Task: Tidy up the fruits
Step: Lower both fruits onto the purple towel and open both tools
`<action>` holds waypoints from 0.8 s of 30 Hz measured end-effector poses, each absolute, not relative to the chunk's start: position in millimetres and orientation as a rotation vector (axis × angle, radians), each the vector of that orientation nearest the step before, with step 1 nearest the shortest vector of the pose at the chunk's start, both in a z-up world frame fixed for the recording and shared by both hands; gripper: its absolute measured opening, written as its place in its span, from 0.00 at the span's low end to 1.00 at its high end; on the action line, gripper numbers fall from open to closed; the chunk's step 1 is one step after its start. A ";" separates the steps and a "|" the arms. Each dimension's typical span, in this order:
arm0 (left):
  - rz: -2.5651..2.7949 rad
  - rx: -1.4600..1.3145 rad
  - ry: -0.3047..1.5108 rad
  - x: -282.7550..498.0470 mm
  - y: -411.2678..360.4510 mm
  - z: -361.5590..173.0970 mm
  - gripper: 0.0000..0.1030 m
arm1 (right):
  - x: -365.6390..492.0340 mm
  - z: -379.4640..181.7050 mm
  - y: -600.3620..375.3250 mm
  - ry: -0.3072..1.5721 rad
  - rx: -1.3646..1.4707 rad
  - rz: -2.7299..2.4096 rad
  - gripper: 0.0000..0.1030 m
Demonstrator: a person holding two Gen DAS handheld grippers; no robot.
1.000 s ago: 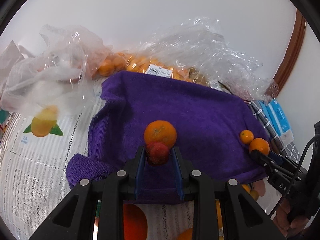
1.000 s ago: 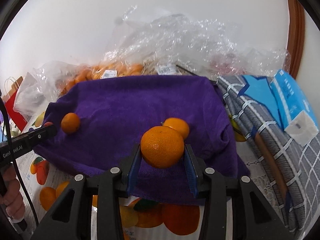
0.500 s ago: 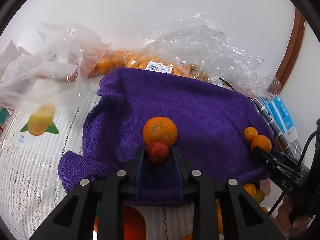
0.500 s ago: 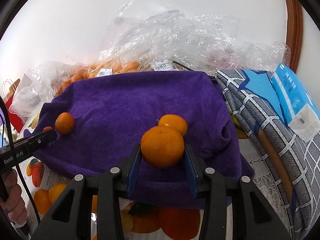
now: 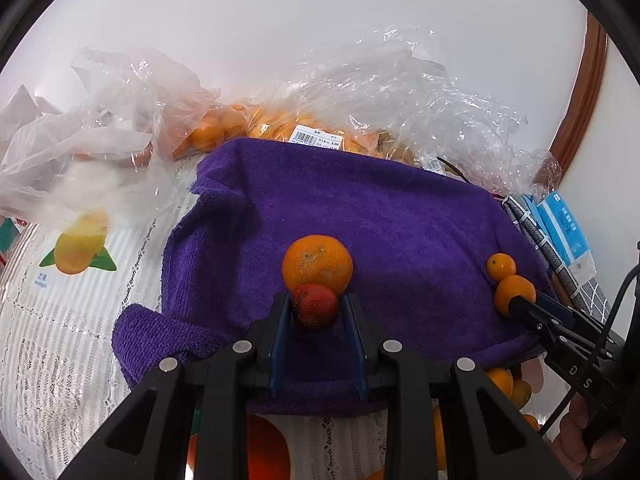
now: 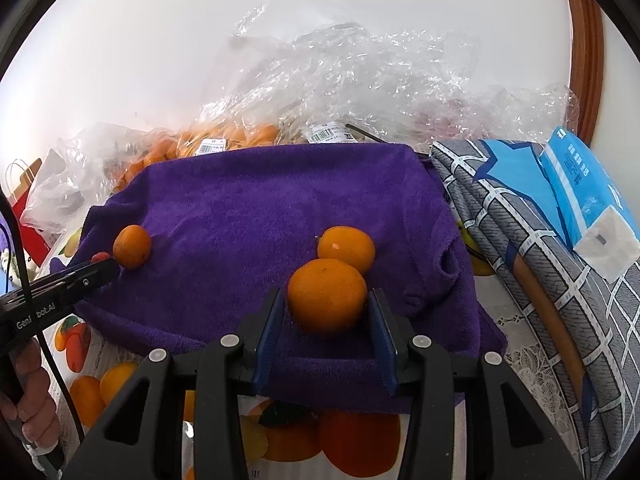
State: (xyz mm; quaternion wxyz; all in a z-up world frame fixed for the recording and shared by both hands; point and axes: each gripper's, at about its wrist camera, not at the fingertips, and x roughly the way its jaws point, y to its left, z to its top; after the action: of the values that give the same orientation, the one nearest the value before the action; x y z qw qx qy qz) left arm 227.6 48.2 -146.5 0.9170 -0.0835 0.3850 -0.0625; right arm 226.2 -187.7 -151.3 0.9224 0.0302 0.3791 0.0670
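Observation:
A purple towel (image 5: 360,216) lies spread on the table. My left gripper (image 5: 314,312) is shut on a small red fruit (image 5: 314,308), low over the towel's near edge, right in front of an orange (image 5: 317,266) that rests on the towel. My right gripper (image 6: 327,312) is shut on a bigger orange (image 6: 327,294) at the towel's near edge, its blue pads against the orange's sides. A smaller orange (image 6: 346,244) lies just behind it. The right wrist view shows the left gripper (image 6: 102,266) at the left, beside an orange (image 6: 132,246).
Clear plastic bags (image 6: 360,80) of small oranges (image 5: 208,132) are heaped along the wall behind the towel. A folded grey checked cloth (image 6: 520,220) with a blue tissue pack (image 6: 580,184) lies to the right. A fruit-print tablecloth (image 5: 60,320) covers the table.

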 end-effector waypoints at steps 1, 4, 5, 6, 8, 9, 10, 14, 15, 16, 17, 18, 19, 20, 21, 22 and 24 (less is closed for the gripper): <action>-0.129 -0.175 0.791 227.5 48.6 -146.5 0.25 | 224.3 -150.2 -188.0 0.773 0.062 0.138 0.42; -0.135 -0.182 0.792 227.2 49.5 -146.0 0.25 | 219.9 -145.7 -188.4 0.756 0.062 0.138 0.46; -0.137 -0.186 0.793 227.2 50.1 -145.8 0.25 | 217.9 -144.0 -188.6 0.748 0.066 0.140 0.47; -0.142 -0.193 0.794 227.3 50.8 -145.5 0.27 | 216.8 -142.7 -188.7 0.743 0.069 0.141 0.50; -0.151 -0.204 0.794 226.9 52.1 -144.7 0.29 | 215.5 -140.7 -188.5 0.736 0.081 0.150 0.51; -0.155 -0.210 0.792 226.6 52.7 -144.2 0.31 | 215.2 -140.0 -188.6 0.734 0.087 0.152 0.51; -0.155 -0.213 0.790 226.3 52.6 -143.7 0.32 | 214.8 -139.7 -188.6 0.734 0.089 0.152 0.52; -0.154 -0.220 0.781 224.6 53.6 -141.8 0.36 | 213.4 -139.6 -187.1 0.743 0.091 0.157 0.52; -0.155 -0.224 0.779 224.1 53.8 -141.1 0.38 | 212.9 -139.4 -186.6 0.744 0.091 0.159 0.52; -0.155 -0.226 0.777 223.7 53.8 -140.5 0.39 | 212.3 -139.0 -185.7 0.744 0.088 0.160 0.52; -0.156 -0.230 0.773 223.3 54.0 -139.5 0.41 | 211.7 -138.6 -184.8 0.743 0.084 0.162 0.52; -0.155 -0.231 0.767 222.7 53.8 -138.7 0.43 | 211.2 -138.3 -184.2 0.745 0.082 0.165 0.52; -0.148 -0.225 0.759 221.5 53.3 -137.7 0.43 | 210.9 -138.3 -184.3 0.746 0.083 0.168 0.52; -0.137 -0.210 0.747 219.9 52.0 -136.5 0.44 | 210.3 -137.9 -184.3 0.747 0.083 0.170 0.52; -0.133 -0.200 0.739 218.8 51.0 -135.5 0.44 | 209.1 -137.4 -184.6 0.744 0.084 0.169 0.52; -0.132 -0.192 0.732 217.4 50.2 -134.5 0.44 | 207.3 -137.2 -185.1 0.743 0.089 0.170 0.52; -0.134 -0.193 0.726 214.7 50.7 -133.0 0.44 | 203.5 -137.2 -185.3 0.752 0.095 0.168 0.52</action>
State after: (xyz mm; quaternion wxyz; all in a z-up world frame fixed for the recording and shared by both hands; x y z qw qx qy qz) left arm 214.7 50.7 -133.0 0.9280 -0.0944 0.3544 -0.0653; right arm 203.5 -185.3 -137.2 0.9256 0.0461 0.3666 0.0818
